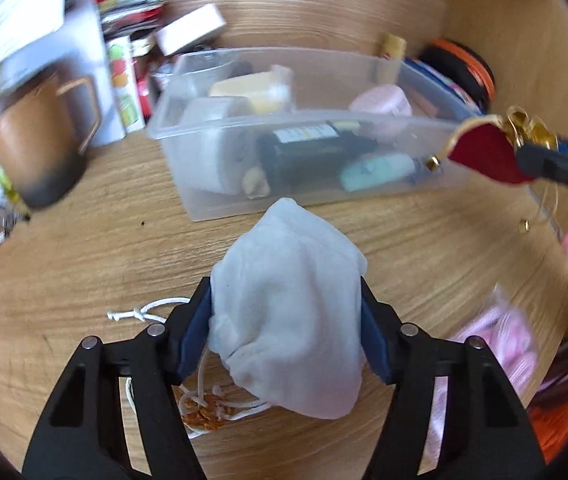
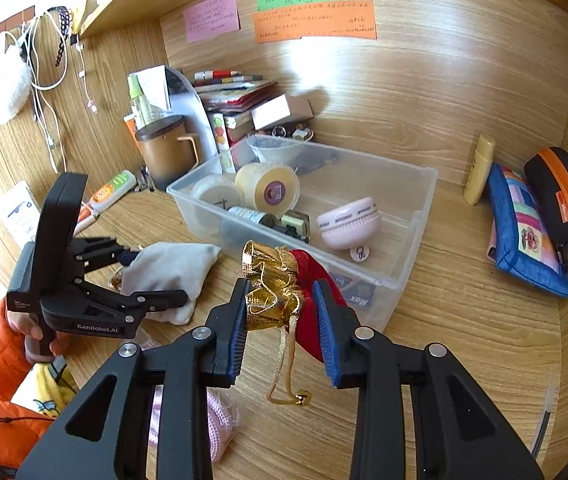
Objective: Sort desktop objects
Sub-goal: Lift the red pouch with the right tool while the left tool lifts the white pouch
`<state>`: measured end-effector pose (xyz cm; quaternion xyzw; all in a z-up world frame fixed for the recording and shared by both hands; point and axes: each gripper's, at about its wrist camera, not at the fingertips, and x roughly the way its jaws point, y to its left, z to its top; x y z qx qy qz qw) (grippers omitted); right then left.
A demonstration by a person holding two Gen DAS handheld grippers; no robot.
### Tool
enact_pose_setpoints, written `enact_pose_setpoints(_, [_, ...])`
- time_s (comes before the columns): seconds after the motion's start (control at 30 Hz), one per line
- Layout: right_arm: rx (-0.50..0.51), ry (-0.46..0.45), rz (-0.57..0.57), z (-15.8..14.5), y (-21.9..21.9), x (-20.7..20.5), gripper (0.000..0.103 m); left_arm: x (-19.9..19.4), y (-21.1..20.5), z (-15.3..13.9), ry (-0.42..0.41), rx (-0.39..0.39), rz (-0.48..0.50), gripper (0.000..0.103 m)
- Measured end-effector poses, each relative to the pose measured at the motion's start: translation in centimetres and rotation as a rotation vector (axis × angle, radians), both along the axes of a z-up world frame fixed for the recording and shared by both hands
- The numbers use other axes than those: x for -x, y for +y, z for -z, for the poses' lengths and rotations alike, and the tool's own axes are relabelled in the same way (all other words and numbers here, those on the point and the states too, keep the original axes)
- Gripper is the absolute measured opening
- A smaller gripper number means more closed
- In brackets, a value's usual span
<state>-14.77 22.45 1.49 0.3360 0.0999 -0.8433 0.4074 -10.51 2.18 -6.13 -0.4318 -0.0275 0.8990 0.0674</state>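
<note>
My left gripper (image 1: 285, 300) is shut on a grey cloth drawstring pouch (image 1: 287, 308), held just above the wooden desk in front of a clear plastic bin (image 1: 220, 200). In the right wrist view the left gripper (image 2: 156, 280) and grey pouch (image 2: 172, 264) sit left of the bin (image 2: 387, 276). My right gripper (image 2: 282, 300) is shut on a red and gold pouch (image 2: 280, 284), held at the bin's near wall. The red pouch also shows in the left wrist view (image 1: 487, 152) at the bin's right end. The bin holds round jars, a pink round case and a dark battery.
A brown mug (image 2: 168, 152), books and boxes stand behind the bin at the left. A blue patchwork pouch (image 2: 523, 232), a black-orange case (image 2: 563, 196) and a yellow tube (image 2: 479, 168) lie at the right. A pink knitted item (image 2: 216, 420) lies under my right gripper.
</note>
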Motion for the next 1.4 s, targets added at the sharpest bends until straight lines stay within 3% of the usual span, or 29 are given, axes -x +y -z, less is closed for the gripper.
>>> enact_pose_setpoints(0.43, [0.046,0.064,0.028,-2.9,0.1,0.9,0.029,-1.4,-0.5,-6.3,0.161,-0.055,-0.027,0.064])
enact_pose_setpoints(0.6, [0.048,0.096,0.029,-3.8,-0.2,1.3,0.029,-1.2,-1.6,-8.6,0.211,-0.106,-0.011,0.04])
enact_pose_setpoints(0.7, [0.035,0.097,0.026,-3.6,-0.7,2.0,0.029,-0.4,-1.8,-8.4,0.205,-0.084,-0.018,0.04])
enact_pose_setpoints(0.83, [0.034,0.048,0.029,-2.6,-1.0,3.0,0.029,-0.3,-1.6,-6.9,0.137,-0.05,-0.017,0.04])
enact_pose_setpoints(0.87, [0.034,0.047,0.03,-2.6,-1.0,3.1,0.029,-0.6,-1.5,-6.6,0.127,-0.03,-0.012,0.042])
enact_pose_setpoints(1.0, [0.032,0.045,0.035,-2.4,-1.1,3.4,0.029,-2.4,-1.5,-5.9,0.104,0.018,0.001,0.073])
enact_pose_setpoints(1.13, [0.038,0.04,0.041,-2.5,-1.4,3.9,0.029,-4.3,-0.8,-5.4,0.086,0.039,0.03,0.079])
enact_pose_setpoints(1.2, [0.041,0.037,0.041,-2.5,-1.6,4.1,0.029,-4.9,-0.1,-4.5,0.062,0.057,0.046,0.091])
enact_pose_setpoints(1.3, [0.036,0.037,0.041,-2.6,-1.9,4.3,0.029,-4.9,0.9,-2.9,0.013,0.072,0.059,0.092])
enact_pose_setpoints(1.4, [0.029,0.036,0.042,-2.5,-2.2,4.3,0.029,-4.2,1.5,-1.5,-0.016,0.137,0.034,0.093])
